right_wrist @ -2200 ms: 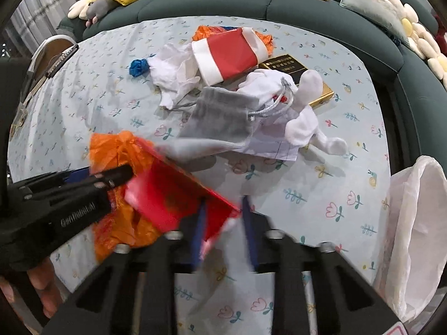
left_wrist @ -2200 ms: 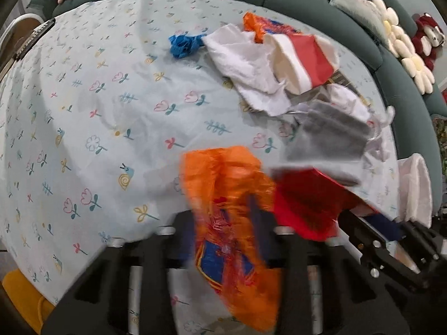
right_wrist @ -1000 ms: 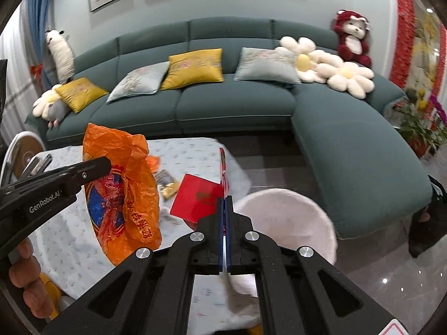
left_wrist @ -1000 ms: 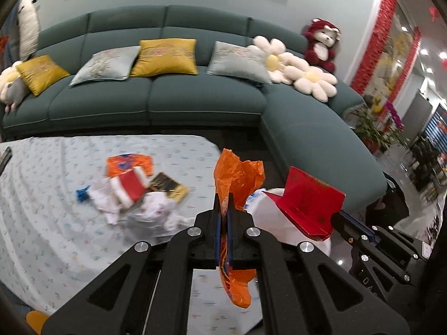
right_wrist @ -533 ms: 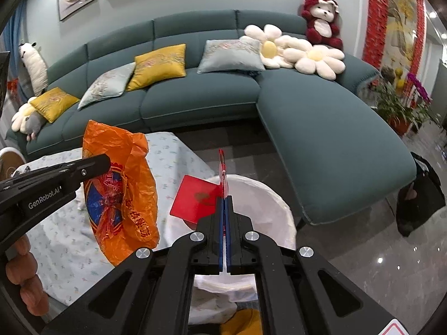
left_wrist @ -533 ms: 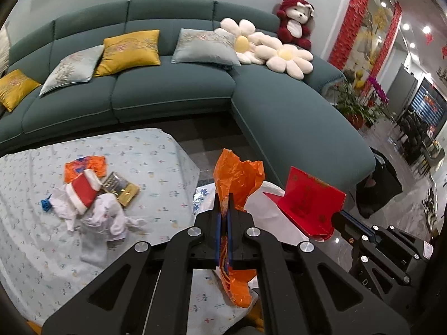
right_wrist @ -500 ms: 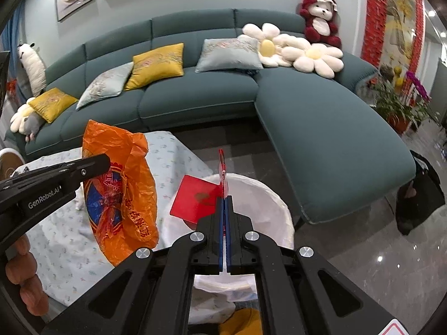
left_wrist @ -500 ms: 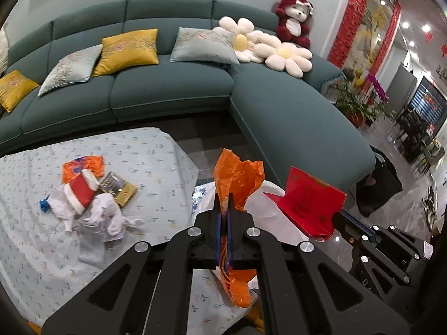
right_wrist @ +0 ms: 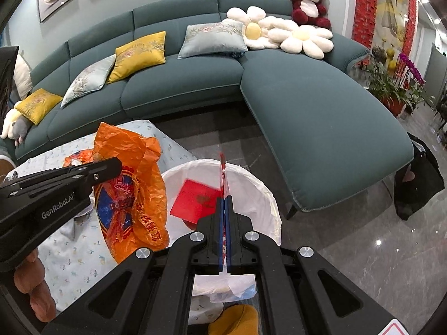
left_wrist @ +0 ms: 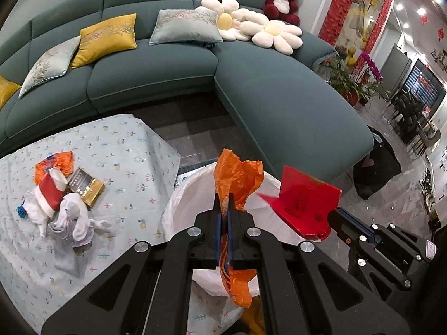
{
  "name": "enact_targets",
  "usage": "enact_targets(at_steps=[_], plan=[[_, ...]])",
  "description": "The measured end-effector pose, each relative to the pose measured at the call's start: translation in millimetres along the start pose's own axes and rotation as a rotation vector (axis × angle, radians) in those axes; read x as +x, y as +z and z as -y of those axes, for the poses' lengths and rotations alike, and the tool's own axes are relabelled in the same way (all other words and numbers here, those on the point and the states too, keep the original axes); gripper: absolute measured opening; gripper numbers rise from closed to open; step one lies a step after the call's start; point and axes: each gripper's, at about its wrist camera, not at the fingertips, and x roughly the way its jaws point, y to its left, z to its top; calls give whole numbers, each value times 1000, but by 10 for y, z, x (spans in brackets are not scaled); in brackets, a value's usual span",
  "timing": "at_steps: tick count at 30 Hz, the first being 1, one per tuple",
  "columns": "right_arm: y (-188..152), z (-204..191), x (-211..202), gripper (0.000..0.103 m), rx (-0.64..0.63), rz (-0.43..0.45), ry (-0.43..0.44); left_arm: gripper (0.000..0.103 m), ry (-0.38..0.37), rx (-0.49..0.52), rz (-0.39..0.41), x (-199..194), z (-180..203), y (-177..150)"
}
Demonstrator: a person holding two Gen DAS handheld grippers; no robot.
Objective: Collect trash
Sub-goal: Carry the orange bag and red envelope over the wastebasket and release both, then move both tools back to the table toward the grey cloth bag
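Both loads swung from table to over the bin (right_wrist: 268,195): left gripper (left_wrist: 225,206) clamped on orange bag (left_wrist: 237,176), right gripper (right_wrist: 225,209) on red card (right_wrist: 195,202); drop next.

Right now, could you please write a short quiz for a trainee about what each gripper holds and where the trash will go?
1. True or false: the left gripper is shut on the orange plastic bag.
2. What does the right gripper hold?
3. Which lies below both items: A) sofa, B) white-lined bin, C) floor only?

Key:
1. True.
2. The red folded card.
3. B, the white-lined bin.
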Motion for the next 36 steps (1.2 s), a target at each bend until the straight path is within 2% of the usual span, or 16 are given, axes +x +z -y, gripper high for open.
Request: enact_targets(at_steps=[5, 7, 9, 11, 13, 22, 27, 30, 36], plan=[[29, 19, 98, 5, 11, -12, -6, 5, -18, -4, -16, 106, -5, 1], [36, -2, 104, 9, 9, -6, -4, 10, -16, -9, -9, 107, -23, -11], [49, -31, 118, 10, 1, -7, -9, 28, -13, -20, -9, 114, -38, -16], [59, -61, 110, 13, 0, -3, -10, 39, -6, -37, 0, 98, -80, -25], [67, -84, 78, 22, 4, 6, -11, 40, -3, -47, 8, 70, -125, -33], [110, -314, -108, 41, -3, 38, 5, 47, 25, -122, 33, -179, -495, -102], [72, -613, -219, 46, -29, 49, 32, 50, 53, -169, 51, -371, -802, -192], [42, -804, -243, 47, -53, 47, 44, 53, 74, -206, 67, -505, -1042, -264], [-33, -1275, -241, 48, -90, 29, 89, 53, 116, -260, 78, -698, -1521, -415]])
